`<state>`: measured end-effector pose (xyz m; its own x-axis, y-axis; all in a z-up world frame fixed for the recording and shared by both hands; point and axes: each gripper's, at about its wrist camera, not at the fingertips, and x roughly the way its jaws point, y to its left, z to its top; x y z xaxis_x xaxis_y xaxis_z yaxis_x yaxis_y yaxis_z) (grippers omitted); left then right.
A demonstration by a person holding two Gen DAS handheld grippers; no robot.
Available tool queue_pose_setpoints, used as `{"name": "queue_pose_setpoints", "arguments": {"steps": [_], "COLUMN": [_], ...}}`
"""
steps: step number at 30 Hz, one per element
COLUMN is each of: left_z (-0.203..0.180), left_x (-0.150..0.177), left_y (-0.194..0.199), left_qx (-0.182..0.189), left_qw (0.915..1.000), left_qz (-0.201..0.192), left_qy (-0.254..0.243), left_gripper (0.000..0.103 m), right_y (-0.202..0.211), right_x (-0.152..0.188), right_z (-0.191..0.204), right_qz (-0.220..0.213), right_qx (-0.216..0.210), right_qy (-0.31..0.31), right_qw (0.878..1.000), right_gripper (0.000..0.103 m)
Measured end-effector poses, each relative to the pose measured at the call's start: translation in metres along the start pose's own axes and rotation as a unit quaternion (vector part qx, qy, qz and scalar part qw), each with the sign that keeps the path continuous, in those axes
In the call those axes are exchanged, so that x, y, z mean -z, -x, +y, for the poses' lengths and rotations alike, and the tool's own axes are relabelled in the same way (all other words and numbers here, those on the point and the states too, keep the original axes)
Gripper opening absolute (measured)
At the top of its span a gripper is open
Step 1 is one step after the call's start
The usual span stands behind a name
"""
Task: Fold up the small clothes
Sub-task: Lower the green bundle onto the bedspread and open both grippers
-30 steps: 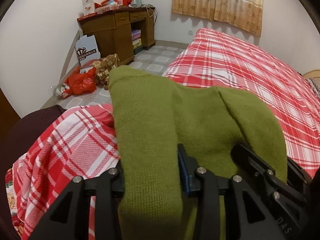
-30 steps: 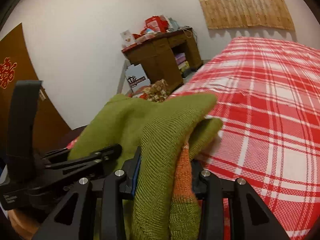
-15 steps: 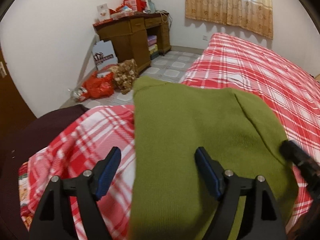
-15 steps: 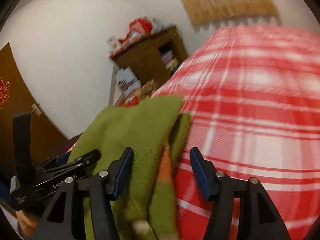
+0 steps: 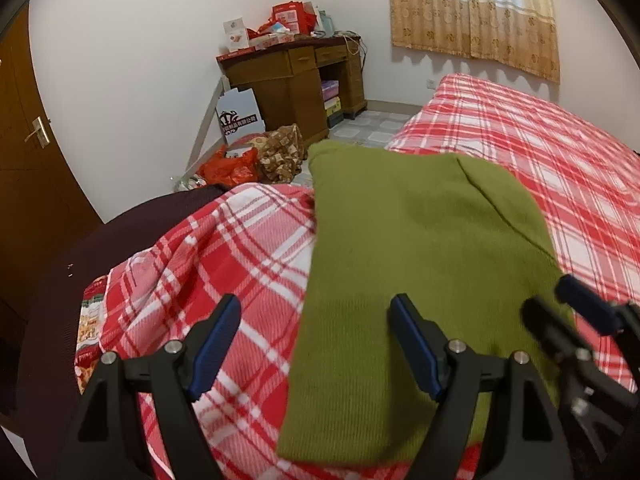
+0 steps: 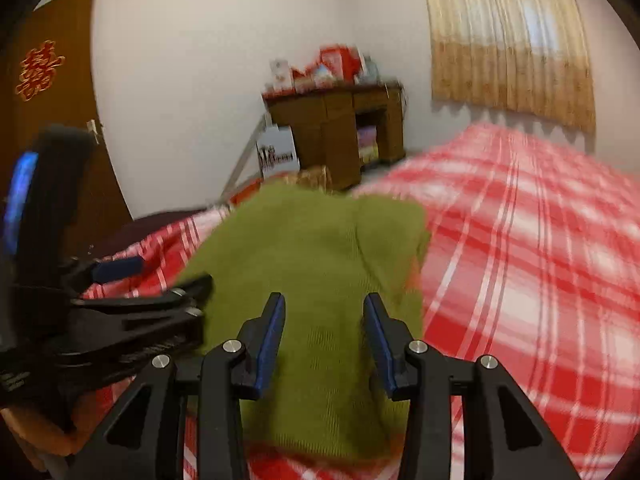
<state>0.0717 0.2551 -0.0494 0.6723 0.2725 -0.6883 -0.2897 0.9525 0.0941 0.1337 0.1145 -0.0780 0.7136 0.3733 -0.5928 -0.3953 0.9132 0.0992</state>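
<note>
A folded olive-green knit garment [image 5: 416, 264] lies flat near the corner of the red plaid bed [image 5: 540, 148]. It also shows in the right wrist view [image 6: 320, 256], with a bit of orange at its right edge. My left gripper [image 5: 316, 340] is open and empty, its fingers spread over the garment's near left edge. My right gripper [image 6: 324, 332] is open and empty above the garment's near end. The right gripper shows at the right of the left wrist view [image 5: 580, 320]; the left gripper shows at the left of the right wrist view [image 6: 132, 300].
A wooden desk [image 5: 296, 80] piled with boxes stands against the far wall. Red bags and a brown bundle [image 5: 280, 152] lie on the tiled floor beside the bed. A dark rounded edge [image 5: 80, 264] borders the bed at left. A brown door [image 5: 24, 140] is on the left wall.
Both grippers let go of the green garment and opened. They drew back and up, leaving it folded flat on the bed.
</note>
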Motion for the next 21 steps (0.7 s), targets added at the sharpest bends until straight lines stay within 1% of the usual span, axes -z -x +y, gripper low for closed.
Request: {"name": "queue_pose_setpoints", "arguments": {"steps": [2, 5, 7, 10, 13, 14, 16, 17, 18, 20, 21], "left_z": [-0.002, -0.002, -0.003, -0.002, -0.005, -0.006, -0.006, -0.006, -0.007, -0.007, -0.007], "left_x": [0.004, 0.010, 0.012, 0.011, 0.010, 0.009, 0.008, 0.008, 0.009, 0.009, 0.008], "left_y": [-0.001, 0.004, 0.010, 0.024, 0.040, 0.045, 0.055, 0.059, 0.062, 0.073, 0.076], "left_qx": [0.002, 0.002, 0.003, 0.006, 0.007, 0.010, 0.017, 0.019, 0.020, 0.020, 0.020], "left_qw": [1.0000, 1.0000, 0.9999, 0.9997, 0.9990, 0.9986, 0.9981, 0.9978, 0.9977, 0.9967, 0.9963], "left_qz": [0.004, 0.003, -0.001, -0.020, -0.042, -0.048, -0.057, -0.061, -0.063, -0.076, -0.081], "left_qy": [-0.002, -0.007, -0.010, -0.012, -0.018, -0.019, -0.018, -0.018, -0.018, -0.020, -0.020], "left_gripper": [0.080, 0.080, 0.080, 0.080, 0.080, 0.080, 0.080, 0.083, 0.085, 0.091, 0.092], "right_y": [-0.002, -0.003, -0.003, 0.013, 0.031, 0.036, 0.050, 0.056, 0.065, 0.080, 0.085], "right_x": [0.007, 0.011, 0.010, 0.012, 0.012, 0.011, 0.008, 0.008, 0.007, 0.006, 0.005], "right_z": [-0.005, -0.005, -0.007, -0.009, -0.009, -0.009, -0.009, -0.009, -0.010, -0.008, -0.007], "right_qz": [0.012, 0.026, 0.034, 0.024, 0.006, 0.002, -0.009, -0.014, -0.021, -0.034, -0.038], "right_qx": [0.001, 0.020, 0.027, 0.022, 0.041, 0.043, 0.044, 0.044, 0.045, 0.049, 0.051], "right_qy": [-0.014, -0.008, -0.020, -0.042, -0.046, -0.049, -0.059, -0.062, -0.064, -0.062, -0.060], "right_qw": [1.000, 0.999, 0.999, 0.999, 0.998, 0.998, 0.997, 0.997, 0.997, 0.996, 0.996], "right_gripper": [0.043, 0.043, 0.043, 0.043, 0.043, 0.045, 0.052, 0.061, 0.066, 0.068, 0.068]}}
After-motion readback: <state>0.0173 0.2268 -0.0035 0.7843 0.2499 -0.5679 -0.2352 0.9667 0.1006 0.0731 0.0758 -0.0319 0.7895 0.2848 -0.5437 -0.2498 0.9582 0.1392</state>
